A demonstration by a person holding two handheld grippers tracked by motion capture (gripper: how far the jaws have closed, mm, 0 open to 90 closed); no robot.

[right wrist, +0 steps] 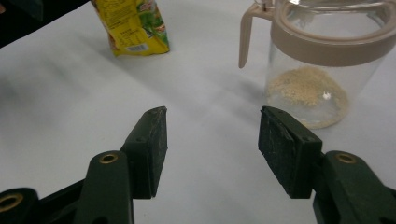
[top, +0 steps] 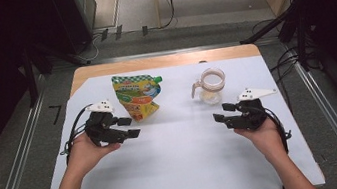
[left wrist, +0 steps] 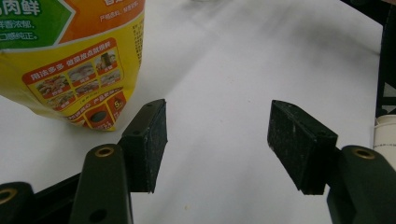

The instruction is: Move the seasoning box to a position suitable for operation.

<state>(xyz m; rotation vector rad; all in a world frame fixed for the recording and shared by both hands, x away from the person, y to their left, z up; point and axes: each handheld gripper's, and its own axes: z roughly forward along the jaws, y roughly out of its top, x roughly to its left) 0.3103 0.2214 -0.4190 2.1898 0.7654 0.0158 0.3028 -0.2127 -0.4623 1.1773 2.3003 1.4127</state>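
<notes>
A person is holding a black two-jaw gripper in each hand over a white sheet [top: 174, 149] covering the wooden table [top: 166, 61]. The left gripper [top: 128, 128] is sitting with its jaws spread apart and nothing between them; in the left gripper view the gap [left wrist: 217, 140] is showing only bare white surface. A yellow and green printed stand-up pouch with a green cap [top: 137, 96] is standing just beyond and to the outer side of that gripper's left jaw, apart from it; the left gripper view is bringing out the small food photographs and orange label on the pouch's lower corner [left wrist: 79, 60], detail the high view is leaving blurred. The right gripper [top: 222, 112] is likewise being held with its jaws wide and empty [right wrist: 212, 149]. A clear glass jar with a beige plastic collar and handle [top: 209, 86] is standing ahead of its right jaw, not touching it. The right gripper view is revealing a thin layer of pale granules on the jar's bottom [right wrist: 306, 88], and the pouch [right wrist: 133, 25] standing farther off beyond the left jaw.
</notes>
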